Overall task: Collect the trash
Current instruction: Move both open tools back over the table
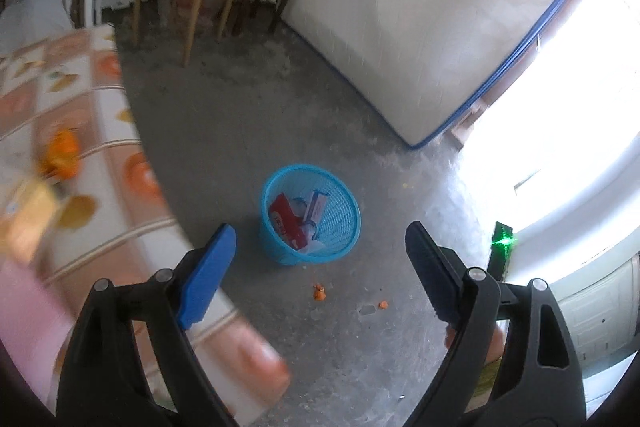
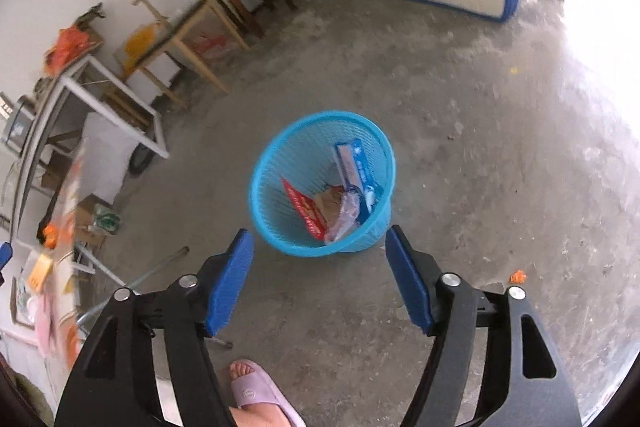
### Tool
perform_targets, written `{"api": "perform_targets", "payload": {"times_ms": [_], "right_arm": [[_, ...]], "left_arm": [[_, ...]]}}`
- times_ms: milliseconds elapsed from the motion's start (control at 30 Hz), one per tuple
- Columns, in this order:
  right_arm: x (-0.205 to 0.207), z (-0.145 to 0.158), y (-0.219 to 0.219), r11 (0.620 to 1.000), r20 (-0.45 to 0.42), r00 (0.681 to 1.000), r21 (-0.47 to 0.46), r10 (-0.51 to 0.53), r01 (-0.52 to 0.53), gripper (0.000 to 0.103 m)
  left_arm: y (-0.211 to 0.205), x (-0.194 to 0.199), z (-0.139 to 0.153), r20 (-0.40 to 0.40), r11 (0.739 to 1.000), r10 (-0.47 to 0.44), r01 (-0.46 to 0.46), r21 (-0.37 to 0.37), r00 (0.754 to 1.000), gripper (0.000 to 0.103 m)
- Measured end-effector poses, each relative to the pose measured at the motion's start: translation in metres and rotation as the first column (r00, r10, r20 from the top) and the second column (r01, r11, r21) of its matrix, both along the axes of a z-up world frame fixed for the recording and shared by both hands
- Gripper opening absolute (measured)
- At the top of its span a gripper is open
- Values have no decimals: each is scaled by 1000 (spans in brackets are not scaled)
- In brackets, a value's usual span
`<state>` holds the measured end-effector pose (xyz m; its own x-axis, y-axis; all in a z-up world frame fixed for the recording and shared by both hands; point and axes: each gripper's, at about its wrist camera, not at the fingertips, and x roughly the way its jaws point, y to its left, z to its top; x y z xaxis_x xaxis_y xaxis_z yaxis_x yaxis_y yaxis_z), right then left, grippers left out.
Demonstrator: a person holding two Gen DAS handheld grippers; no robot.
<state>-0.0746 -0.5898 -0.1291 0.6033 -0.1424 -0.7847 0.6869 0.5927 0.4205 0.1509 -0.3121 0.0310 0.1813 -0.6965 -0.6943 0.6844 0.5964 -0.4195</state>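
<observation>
Trash sat collected in a blue basket (image 2: 280, 151): round, tapering downward, moulded plastic with fine lattice walls and a smooth rolled rim, standing upright on the floor with its mouth facing up. Contents, as seen from the right wrist view: one flat red carton (image 2: 306, 207) with light print, leaning against the inner wall, long axis running from the rim down toward the basket's bottom; one long blue-and-white box (image 2: 352, 167), rectangular and glossy, propped steeply against the opposite wall, one end up near the rim; one crumpled clear wrapper (image 2: 344, 217), creased and shiny, lying between them over a brownish scrap.

Floor (image 2: 460, 155): bare grey concrete, mottled and gritty. Small orange scraps (image 1: 319, 293) lay loose on it near the basket, apart from it.

Left gripper (image 1: 320, 259): black frame, blue ribbed pads, jaws spread wide, nothing between them, hanging above the floor with the basket just beyond the tips.

Right gripper (image 2: 320, 259): same build, jaws parted wide and empty, the basket directly ahead of the tips.

Table (image 1: 100, 131): at the left wrist view's left edge, covered by a glossy patterned cloth in orange and cream; items on it blurred.

Foot in a lilac slipper (image 2: 256, 393): on the floor below the right gripper.
</observation>
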Motion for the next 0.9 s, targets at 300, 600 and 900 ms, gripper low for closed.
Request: {"api": "perform_targets", "payload": {"times_ms": [300, 600, 900], "right_arm": [[25, 92, 99, 957, 51, 973, -199, 225, -211, 86], [97, 160, 227, 757, -51, 880, -487, 472, -435, 96], [147, 169, 302, 656, -5, 716, -399, 698, -641, 96]], "left_arm": [[145, -29, 23, 104, 986, 162, -157, -51, 981, 84], [277, -40, -1, 91, 887, 460, -454, -83, 883, 84], [328, -32, -30, 26, 827, 558, -554, -91, 829, 84]]}}
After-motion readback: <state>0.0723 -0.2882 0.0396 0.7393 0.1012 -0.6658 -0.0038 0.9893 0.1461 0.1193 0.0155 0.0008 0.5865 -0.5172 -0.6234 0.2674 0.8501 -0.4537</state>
